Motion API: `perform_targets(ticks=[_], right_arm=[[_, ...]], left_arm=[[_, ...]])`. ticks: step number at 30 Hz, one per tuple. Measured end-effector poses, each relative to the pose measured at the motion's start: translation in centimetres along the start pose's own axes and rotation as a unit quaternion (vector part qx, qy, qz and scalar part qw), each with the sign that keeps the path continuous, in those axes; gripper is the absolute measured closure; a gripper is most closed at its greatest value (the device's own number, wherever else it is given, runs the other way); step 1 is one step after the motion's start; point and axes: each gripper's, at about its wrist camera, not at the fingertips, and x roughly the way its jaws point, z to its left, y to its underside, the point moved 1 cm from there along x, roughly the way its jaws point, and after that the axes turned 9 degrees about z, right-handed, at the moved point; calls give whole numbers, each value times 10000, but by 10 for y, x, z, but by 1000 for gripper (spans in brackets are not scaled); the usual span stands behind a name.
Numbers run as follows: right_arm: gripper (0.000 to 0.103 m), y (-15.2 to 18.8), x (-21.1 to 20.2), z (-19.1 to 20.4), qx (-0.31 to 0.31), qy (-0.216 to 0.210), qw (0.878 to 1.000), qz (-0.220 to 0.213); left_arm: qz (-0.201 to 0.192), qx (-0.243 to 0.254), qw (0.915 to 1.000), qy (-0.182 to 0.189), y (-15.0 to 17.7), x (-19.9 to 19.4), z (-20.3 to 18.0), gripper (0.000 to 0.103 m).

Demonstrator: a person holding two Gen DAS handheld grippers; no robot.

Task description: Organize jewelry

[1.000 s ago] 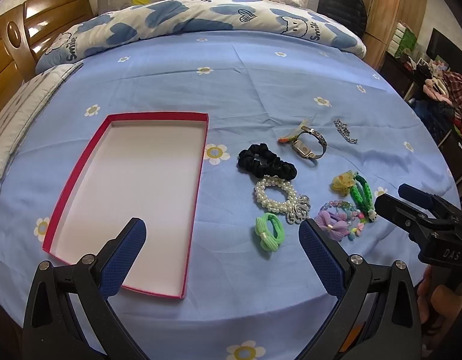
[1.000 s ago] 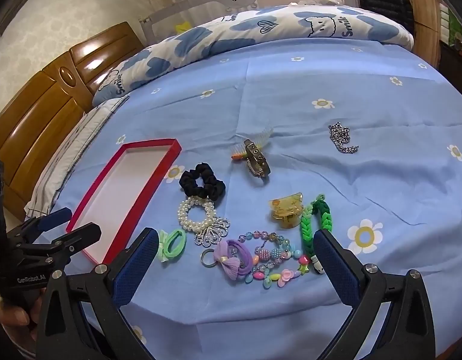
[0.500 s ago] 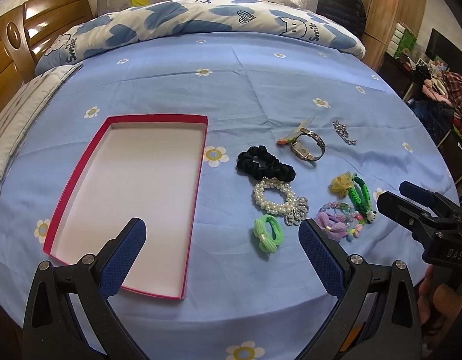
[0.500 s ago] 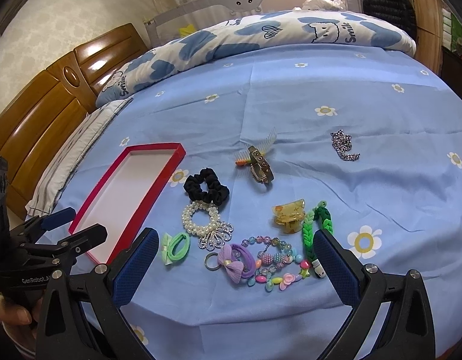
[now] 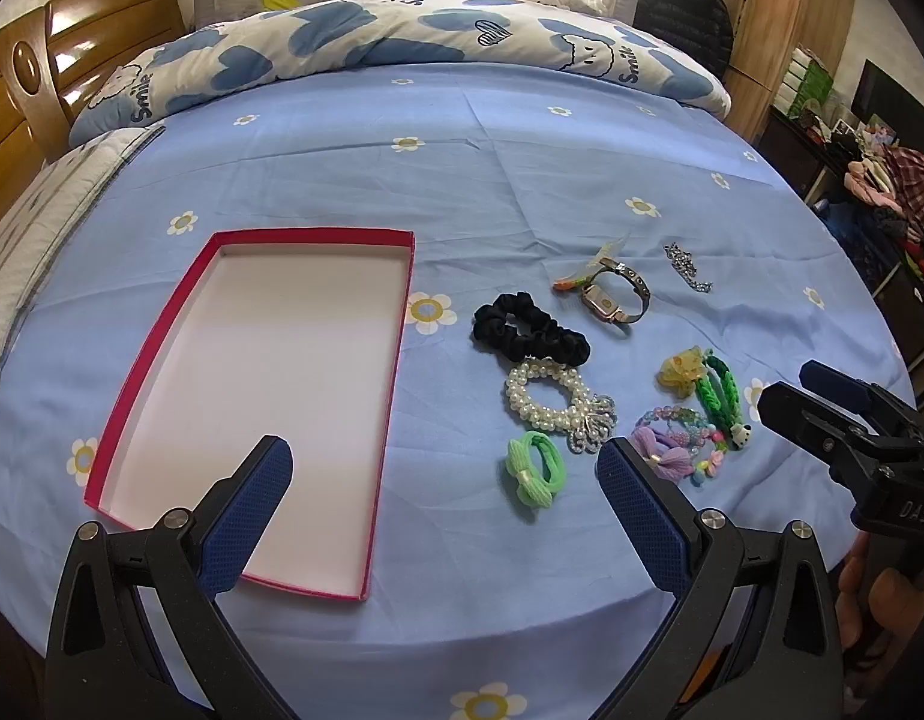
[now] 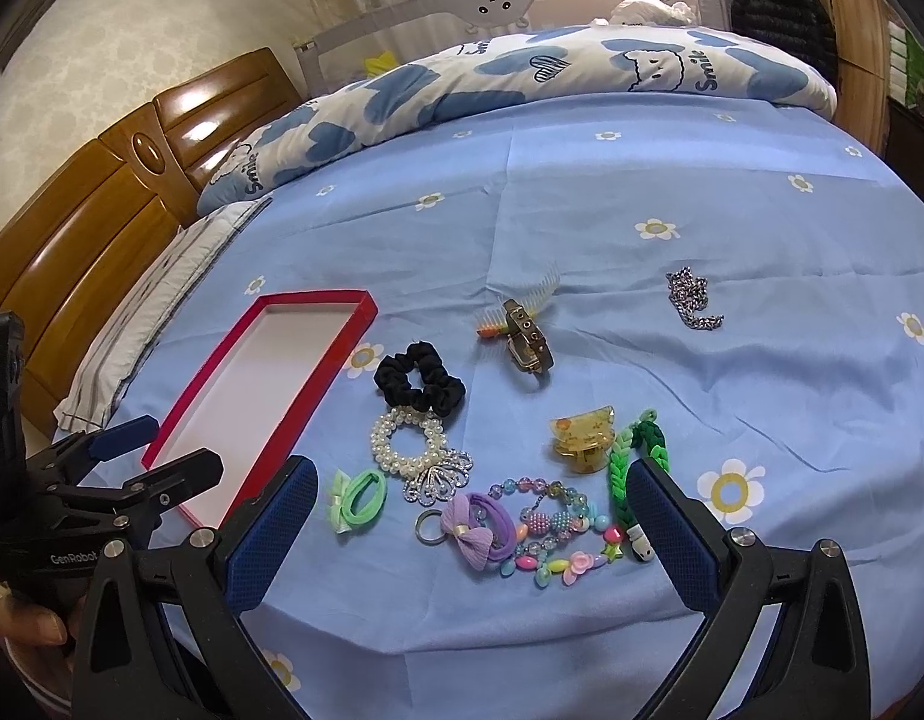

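Against the frames from a second ago little has changed: nothing on the bed has shifted, and only the right wrist view has drawn back a touch, so the jewelry sits slightly higher in it. The left gripper point(image 5: 441, 495) hovers above the blue sheet point(image 5: 492, 192) with its jaws wide apart and nothing between them; its left pad overlaps the near end of the red-rimmed box point(image 5: 396, 360), which lies from 9 to 7 o'clock in the left wrist view. The right gripper point(image 6: 471, 519) likewise hangs spread open and empty, low over the jewelry. The pieces lie loose on the sheet, right of the box: a black scrunchie point(image 5: 529, 333) just beyond the pearl bracelet point(image 5: 552, 402), a green hair tie point(image 5: 534, 474) nearest at 5 o'clock, a watch point(image 5: 618, 300) resting against a small comb point(image 5: 588, 267), and a silver chain point(image 5: 687, 269) apart at 2 o'clock. In the right wrist view the right pad cuts off the near end of the green braided band point(image 6: 627, 462), beside the yellow claw clip point(image 6: 585, 435). The purple bow tie point(image 6: 480, 525) and the beaded bracelet point(image 6: 552, 531) overlap so that their edges are hard to separate. The box's near corner is hidden behind the left gripper in that view.
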Motion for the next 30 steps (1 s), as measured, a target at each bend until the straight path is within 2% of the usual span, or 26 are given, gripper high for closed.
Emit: perform_targets(ticks=[20,30], right_arm=[[0,-2,-1,-1,31,-41,10000,-13],[0,-3,0,-3,62,-83,9999,-28]], left_arm=[[32,4,10000,7,-1,2,0,1],[126,-97,9996,225,-5,10,4,1]])
